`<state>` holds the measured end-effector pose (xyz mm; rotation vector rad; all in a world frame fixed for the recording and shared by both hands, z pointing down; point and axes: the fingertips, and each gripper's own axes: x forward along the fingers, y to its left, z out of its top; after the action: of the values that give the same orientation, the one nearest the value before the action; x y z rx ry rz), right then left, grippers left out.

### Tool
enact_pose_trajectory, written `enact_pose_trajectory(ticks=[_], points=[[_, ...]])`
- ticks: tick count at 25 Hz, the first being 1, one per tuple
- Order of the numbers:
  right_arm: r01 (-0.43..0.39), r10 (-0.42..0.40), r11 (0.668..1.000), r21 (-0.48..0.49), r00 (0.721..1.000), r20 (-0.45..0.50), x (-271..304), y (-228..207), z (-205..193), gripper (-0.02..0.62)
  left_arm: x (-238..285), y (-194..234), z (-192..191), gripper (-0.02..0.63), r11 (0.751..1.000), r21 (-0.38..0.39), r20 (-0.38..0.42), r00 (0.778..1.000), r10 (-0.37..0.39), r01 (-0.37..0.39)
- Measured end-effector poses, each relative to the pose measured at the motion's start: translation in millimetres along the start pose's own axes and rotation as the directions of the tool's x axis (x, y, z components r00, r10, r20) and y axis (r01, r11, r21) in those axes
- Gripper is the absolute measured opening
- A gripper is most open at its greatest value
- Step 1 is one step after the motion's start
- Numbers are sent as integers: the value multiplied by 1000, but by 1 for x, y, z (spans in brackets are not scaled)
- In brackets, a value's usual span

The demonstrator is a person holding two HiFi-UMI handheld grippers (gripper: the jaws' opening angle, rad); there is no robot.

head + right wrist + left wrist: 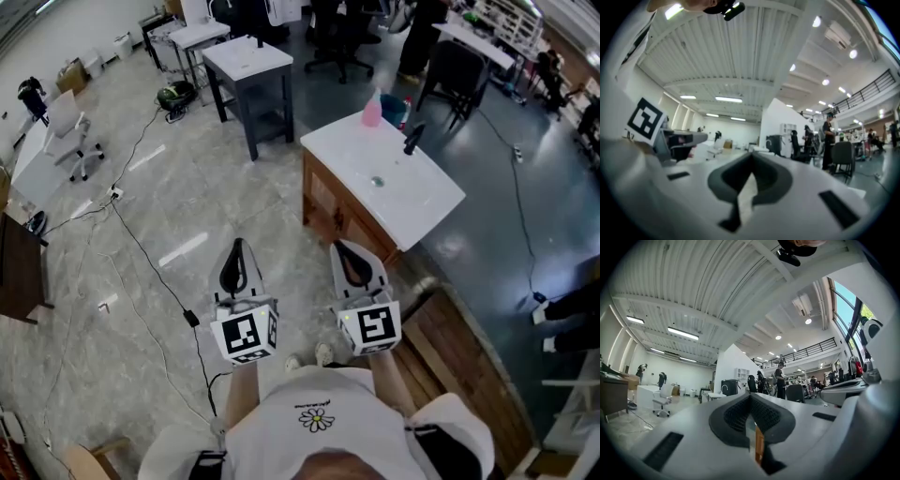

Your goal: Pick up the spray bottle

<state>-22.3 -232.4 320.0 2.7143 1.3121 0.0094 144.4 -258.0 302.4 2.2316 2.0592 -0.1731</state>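
My left gripper [751,398] has its jaws closed. The dark pads [731,417] meet at the tips, and nothing sits between them. My right gripper [751,158] is in the same state, with its jaws fully together and empty.

In the head view, both grippers are held side by side in front of my body, near each other but not touching. Both point forward, roughly level. Each marker cube sits at the end nearest me.

The spray bottle [372,109] is pink and stands upright near the far edge of the desk [417,202]. It is well apart from both grippers, ahead and to the right of the right gripper.

The desk has a white top with a basin, set over a wooden cabinet. A black tap [412,139] stands on the top to the right of the bottle. A teal item [395,112] sits just beside the bottle, and I cannot tell what it is.

The floor [187,206] is pale and glossy, and a black cable [150,258] runs across it. A wooden platform [455,342] lies low on my right. Further off stands a dark table [248,58] with a white top. A white chair [67,131] is at the far left. A person [779,378] stands in the background of the left gripper view.
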Motion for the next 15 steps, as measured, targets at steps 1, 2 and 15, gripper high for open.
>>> enact_pose_trajectory(ticks=[1, 2, 15], points=[[2, -2, 1000, 7, 1000, 6, 0, -1, 1, 29, 0, 0, 0, 18, 1000, -2, -1, 1000, 0, 0], [3, -3, 1000, 19, 1000, 13, -1, -3, 2, 29, 1, -1, 0, 18, 1000, -3, -3, 1000, 0, 0], [10, -11, 996, 88, 1000, 7, -13, -32, -10, 30, 12, -30, -3, 18, 999, 29, -11, 999, -36, 36]])
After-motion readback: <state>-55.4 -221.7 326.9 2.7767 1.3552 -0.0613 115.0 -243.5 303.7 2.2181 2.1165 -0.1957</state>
